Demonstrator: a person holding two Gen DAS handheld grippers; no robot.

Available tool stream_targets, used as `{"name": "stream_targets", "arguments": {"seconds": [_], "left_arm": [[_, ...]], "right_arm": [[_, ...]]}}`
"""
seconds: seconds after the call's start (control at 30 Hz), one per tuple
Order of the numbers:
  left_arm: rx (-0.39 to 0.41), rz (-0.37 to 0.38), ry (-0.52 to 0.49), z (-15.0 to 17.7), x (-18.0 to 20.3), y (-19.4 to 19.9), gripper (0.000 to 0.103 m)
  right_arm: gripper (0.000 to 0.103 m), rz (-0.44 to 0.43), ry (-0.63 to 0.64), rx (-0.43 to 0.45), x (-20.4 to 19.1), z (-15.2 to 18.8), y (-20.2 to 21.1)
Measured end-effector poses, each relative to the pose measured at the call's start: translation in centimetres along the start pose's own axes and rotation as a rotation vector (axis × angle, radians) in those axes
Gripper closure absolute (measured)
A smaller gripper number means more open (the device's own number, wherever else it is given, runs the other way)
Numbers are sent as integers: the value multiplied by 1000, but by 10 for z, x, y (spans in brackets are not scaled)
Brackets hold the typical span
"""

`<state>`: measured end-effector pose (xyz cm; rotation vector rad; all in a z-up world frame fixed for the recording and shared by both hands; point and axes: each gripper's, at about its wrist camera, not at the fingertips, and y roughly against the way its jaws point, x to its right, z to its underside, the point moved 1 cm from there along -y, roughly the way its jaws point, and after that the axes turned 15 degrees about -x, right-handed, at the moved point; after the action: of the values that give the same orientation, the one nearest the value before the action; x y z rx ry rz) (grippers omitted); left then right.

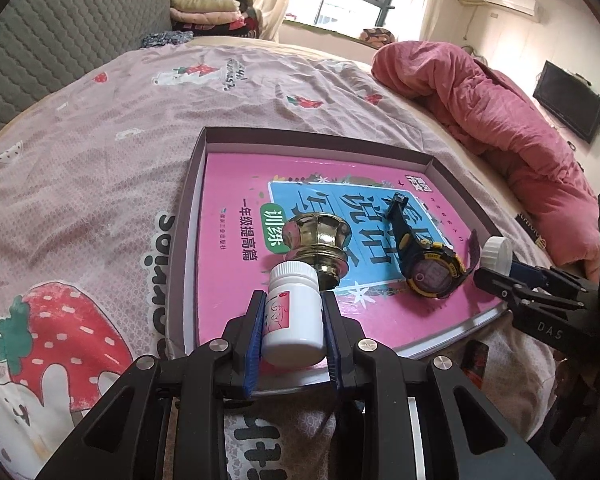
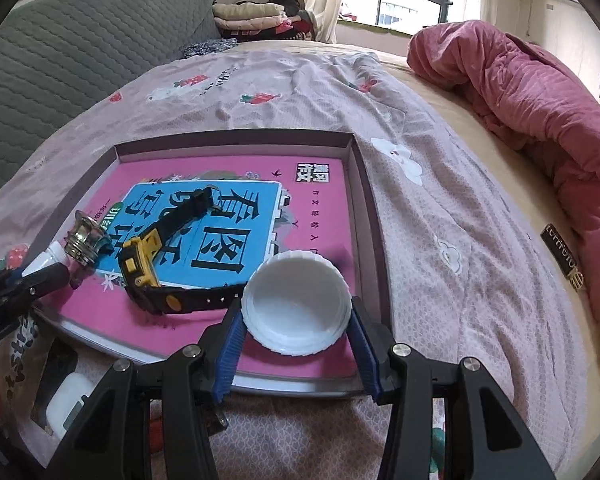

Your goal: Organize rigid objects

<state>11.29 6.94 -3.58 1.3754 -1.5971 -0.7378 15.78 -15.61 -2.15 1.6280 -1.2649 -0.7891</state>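
White pill bottle [image 1: 293, 312] clamped in left gripper [image 1: 292, 320]; white lid [image 2: 296, 304] clamped in right gripper [image 2: 296, 320], near tray [image 2: 374, 216] front edge; watch [image 2: 160, 256], brass knob [image 1: 316, 248] on book [image 1: 236, 280].

White bottle [image 1: 293, 312], lid [image 2: 296, 304] held; watch [image 1: 430, 260] in tray [image 1: 188, 208].

The bedspread [image 1: 100, 168] is pale pink, printed with red strawberries and white bears, and the rumpled quilt [image 1: 500, 112] beside it is a deeper rose. In the dull mauve tray [image 1: 188, 216] lies a hot-pink book [image 2: 236, 308] with a sky-blue panel and black characters — on it a black-and-yellow watch [image 1: 428, 268] and a shiny brass knob [image 1: 320, 244]. The bottle [image 1: 292, 312] is white with a pink-red label, the lid [image 2: 296, 304] plain white — both between blue pads on black grippers.
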Motion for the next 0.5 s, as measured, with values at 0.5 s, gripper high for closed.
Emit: {"name": "stream_targets", "arguments": {"seconds": [0.5], "left_arm": [[-8, -11, -19, 1, 1, -2, 76]], "right_arm": [[53, 39, 26, -40, -1, 4, 12]]}}
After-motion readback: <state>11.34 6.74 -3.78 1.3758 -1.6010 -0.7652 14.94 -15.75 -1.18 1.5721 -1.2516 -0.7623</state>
